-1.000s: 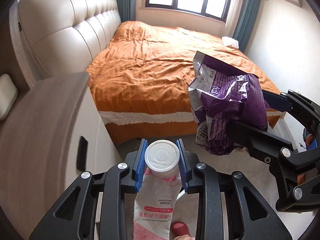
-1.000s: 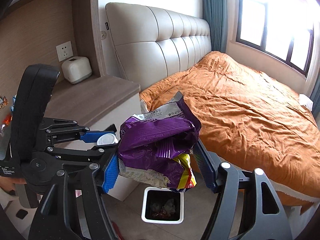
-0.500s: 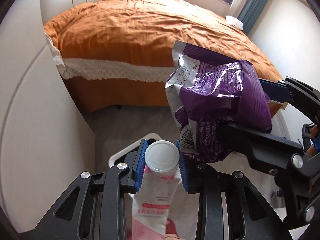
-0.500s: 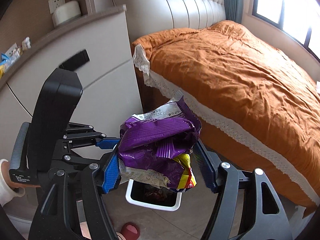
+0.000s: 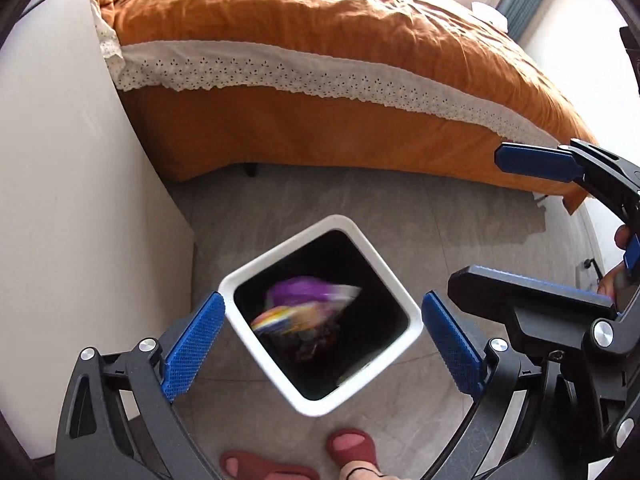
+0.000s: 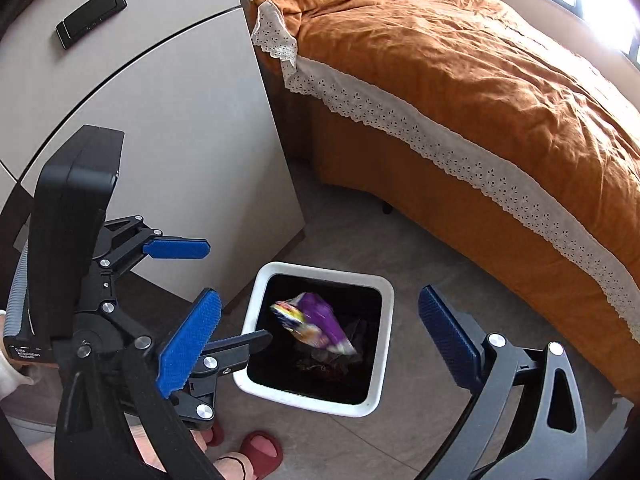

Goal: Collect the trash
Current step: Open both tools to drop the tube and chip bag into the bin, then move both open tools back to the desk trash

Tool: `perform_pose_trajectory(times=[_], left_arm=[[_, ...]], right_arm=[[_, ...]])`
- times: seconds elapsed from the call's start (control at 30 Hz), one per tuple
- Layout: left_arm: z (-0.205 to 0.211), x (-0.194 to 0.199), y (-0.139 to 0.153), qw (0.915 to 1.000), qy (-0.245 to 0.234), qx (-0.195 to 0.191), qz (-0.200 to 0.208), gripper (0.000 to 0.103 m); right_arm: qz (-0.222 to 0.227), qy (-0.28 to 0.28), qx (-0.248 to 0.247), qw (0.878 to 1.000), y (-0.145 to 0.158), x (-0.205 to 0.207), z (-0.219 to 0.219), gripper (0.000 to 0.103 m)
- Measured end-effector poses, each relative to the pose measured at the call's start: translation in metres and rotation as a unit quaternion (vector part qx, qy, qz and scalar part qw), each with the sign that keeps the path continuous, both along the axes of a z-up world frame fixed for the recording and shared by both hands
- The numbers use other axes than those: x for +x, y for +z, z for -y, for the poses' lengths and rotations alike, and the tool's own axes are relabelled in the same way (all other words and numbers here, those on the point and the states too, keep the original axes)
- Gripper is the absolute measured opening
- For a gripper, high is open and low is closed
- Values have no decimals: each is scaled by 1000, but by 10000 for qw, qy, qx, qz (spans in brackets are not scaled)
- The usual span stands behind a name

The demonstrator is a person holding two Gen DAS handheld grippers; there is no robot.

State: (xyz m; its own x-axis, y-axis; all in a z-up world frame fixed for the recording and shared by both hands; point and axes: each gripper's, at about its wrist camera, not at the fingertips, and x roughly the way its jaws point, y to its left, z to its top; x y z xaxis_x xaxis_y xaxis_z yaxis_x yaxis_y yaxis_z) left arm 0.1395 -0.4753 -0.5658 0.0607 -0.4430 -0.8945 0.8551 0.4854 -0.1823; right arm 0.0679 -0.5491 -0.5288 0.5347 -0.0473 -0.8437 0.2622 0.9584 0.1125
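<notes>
A white square trash bin [image 5: 245,276] [image 6: 256,292] with a black inside stands on the grey floor below both grippers. A purple snack bag [image 5: 308,300] [image 6: 320,322], blurred, is inside the bin's opening above other trash. My left gripper [image 5: 320,344] is open and empty over the bin; it also shows in the right wrist view [image 6: 216,292]. My right gripper [image 6: 320,348] is open and empty over the bin; it also shows in the left wrist view [image 5: 516,216]. The pink tube is not visible.
A bed with an orange cover [image 5: 340,40] [image 6: 480,80] and white lace trim runs behind the bin. A white nightstand [image 5: 72,200] [image 6: 160,120] stands left of the bin. The person's feet in red slippers [image 5: 352,446] [image 6: 260,452] are just in front of it.
Both grippers dropped lower over the bin and opened. The purple bag left the right gripper and the pink tube left the left gripper; the bag is now inside the bin.
</notes>
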Motion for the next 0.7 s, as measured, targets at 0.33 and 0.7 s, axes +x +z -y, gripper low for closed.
perform_pose_trajectory(times=[0.33,0.7], left_arm=[[-6,7,64,9995,153,-112,252,97],[-18,4,185,9960,463,-593,492,98]], right_arm=[[205,-167,-172,9995,66,2,0,99],[826,-199,-449,9954,187,-8,-4,99]])
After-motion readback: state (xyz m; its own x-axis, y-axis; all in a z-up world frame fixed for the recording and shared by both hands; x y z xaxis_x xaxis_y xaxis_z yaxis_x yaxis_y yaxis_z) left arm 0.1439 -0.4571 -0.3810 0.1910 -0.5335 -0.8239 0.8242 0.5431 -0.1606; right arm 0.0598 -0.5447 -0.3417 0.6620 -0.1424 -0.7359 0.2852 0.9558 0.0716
